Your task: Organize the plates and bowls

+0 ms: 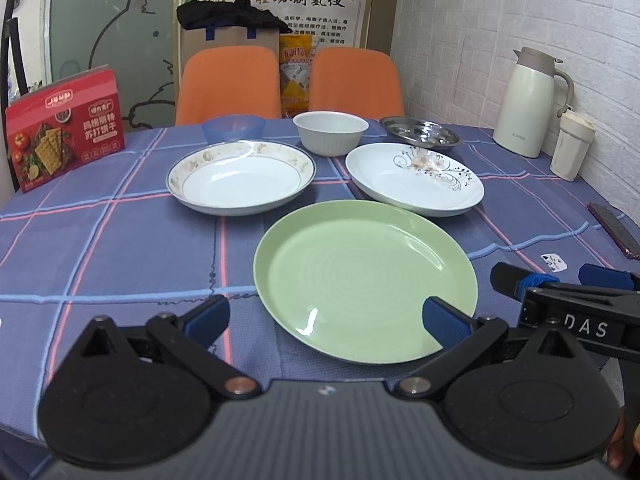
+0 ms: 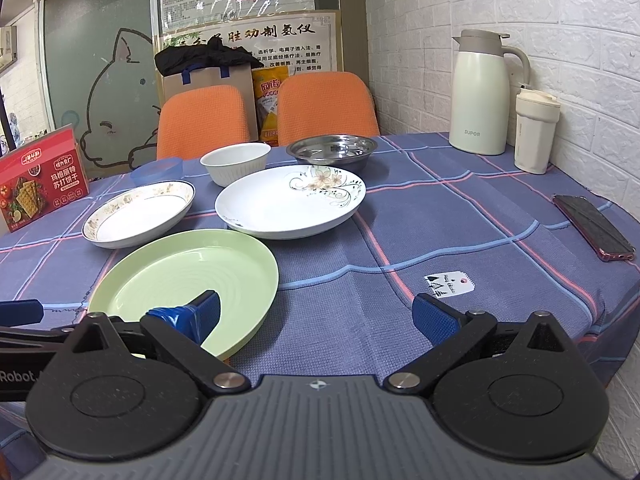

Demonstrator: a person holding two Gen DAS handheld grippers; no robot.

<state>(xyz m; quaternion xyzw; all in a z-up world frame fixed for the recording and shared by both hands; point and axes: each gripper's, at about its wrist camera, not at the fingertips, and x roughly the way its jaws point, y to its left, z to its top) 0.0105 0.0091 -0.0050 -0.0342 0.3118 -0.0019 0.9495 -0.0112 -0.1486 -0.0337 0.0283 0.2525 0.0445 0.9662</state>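
Two hand-held grippers hover above the near edge of a table (image 2: 460, 216) under a blue plaid cloth, both with jaws spread wide and nothing in their grasp. The left gripper (image 1: 326, 318) straddles the near rim of an empty green plate (image 1: 366, 280), which lies flat closest to the near edge; the right gripper (image 2: 316, 316) sits just beside it, one blue pad over the plate's right rim, the other over bare cloth. Behind the green plate lie two empty white plates side by side, a rimmed plate (image 1: 240, 178) on the left and a flower plate (image 1: 414, 180) on the right. Along the far edge stand a blue bowl (image 1: 233, 127), a white bowl (image 1: 330, 132) and a steel dish (image 1: 420, 132), each showing nothing inside. A cracker box (image 1: 64, 128) stands at the far left corner; a thermos (image 2: 480, 92) and a cup (image 2: 534, 132) stand at the far right by the brick wall. A phone (image 2: 592, 226) lies near the right edge.
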